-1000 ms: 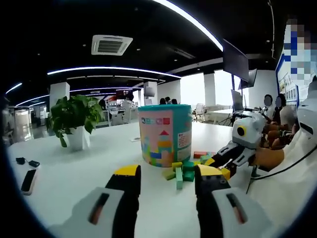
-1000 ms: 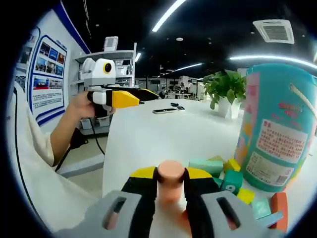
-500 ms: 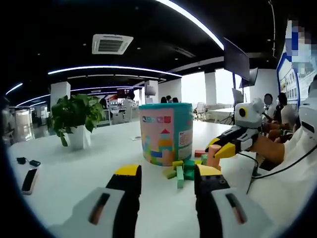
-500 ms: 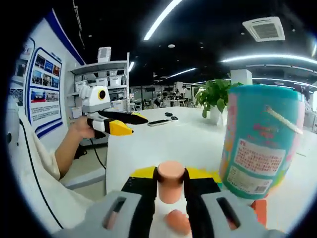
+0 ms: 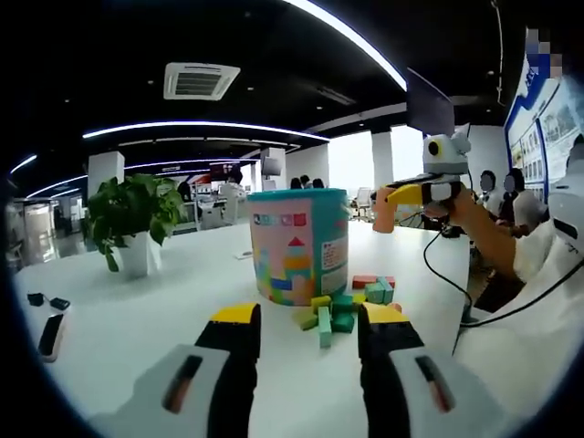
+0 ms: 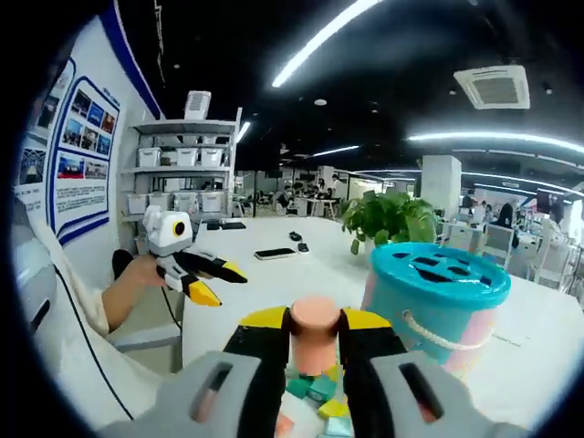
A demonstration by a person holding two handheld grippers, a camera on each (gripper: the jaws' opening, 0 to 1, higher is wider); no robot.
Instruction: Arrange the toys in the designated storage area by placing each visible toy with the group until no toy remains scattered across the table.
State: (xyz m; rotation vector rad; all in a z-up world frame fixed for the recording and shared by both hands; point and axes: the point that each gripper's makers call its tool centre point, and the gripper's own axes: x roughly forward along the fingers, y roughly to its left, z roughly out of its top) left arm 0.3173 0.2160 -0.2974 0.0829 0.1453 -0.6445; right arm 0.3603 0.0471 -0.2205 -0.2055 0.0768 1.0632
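A teal and pink toy bucket [image 5: 299, 245] stands on the white table [image 5: 164, 319], its teal lid [image 6: 438, 274] pierced with shaped holes. Several coloured wooden blocks [image 5: 345, 306] lie scattered at its base. My right gripper [image 6: 315, 319] is shut on a peach cylinder block [image 6: 315, 336] and hangs in the air, higher than the bucket lid. In the left gripper view the right gripper [image 5: 401, 193] holds that cylinder [image 5: 381, 212] up to the right of the bucket. My left gripper [image 5: 310, 319] is open and holds nothing, low over the table before the blocks; it appears as the left gripper [image 6: 219, 283] in the right gripper view.
A potted plant [image 5: 137, 219] stands on the far left of the table. A phone [image 5: 52, 333] and small dark items [image 5: 46, 298] lie near the left edge. A person's arm [image 5: 484, 237] and a cable reach in from the right. Shelves [image 6: 187, 164] stand behind.
My right gripper has risen with the peach cylinder from table level beside the blocks to above the bucket's lid height. The left gripper has stayed put, still open.
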